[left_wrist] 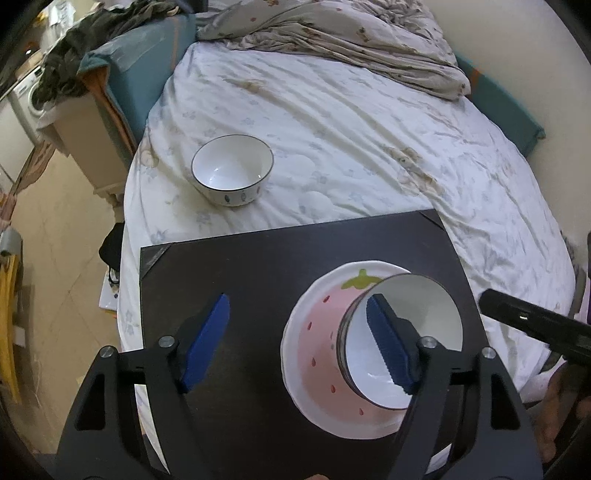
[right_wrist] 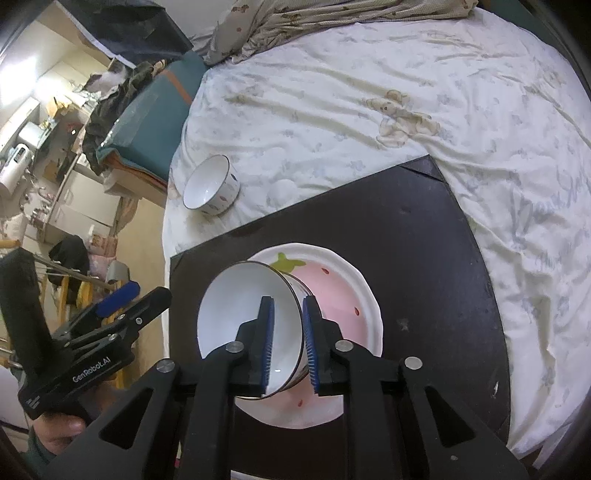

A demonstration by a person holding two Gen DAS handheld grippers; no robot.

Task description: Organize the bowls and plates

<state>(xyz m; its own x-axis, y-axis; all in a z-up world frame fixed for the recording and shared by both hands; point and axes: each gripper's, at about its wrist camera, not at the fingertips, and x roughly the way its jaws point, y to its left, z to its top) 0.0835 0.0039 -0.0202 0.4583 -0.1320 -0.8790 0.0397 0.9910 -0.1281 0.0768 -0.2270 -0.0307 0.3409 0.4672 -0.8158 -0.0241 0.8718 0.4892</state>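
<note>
A pink strawberry plate (left_wrist: 317,350) (right_wrist: 332,284) lies on a dark board (left_wrist: 251,266) (right_wrist: 424,240) on the bed. My right gripper (right_wrist: 288,343) is shut on the rim of a white bowl (right_wrist: 240,314) (left_wrist: 410,314), holding it tilted over the plate. My left gripper (left_wrist: 299,347) is open and empty over the board, left of the plate; its right finger overlaps the held bowl in view. A second white bowl (left_wrist: 232,170) (right_wrist: 210,190) stands upright on the sheet beyond the board's far left.
A crumpled quilt (left_wrist: 332,33) lies at the head of the bed. A teal cushion (left_wrist: 147,74) and clothes sit on furniture left of the bed. The floor (left_wrist: 55,258) drops off at left. The other gripper shows at the left of the right wrist view (right_wrist: 110,321).
</note>
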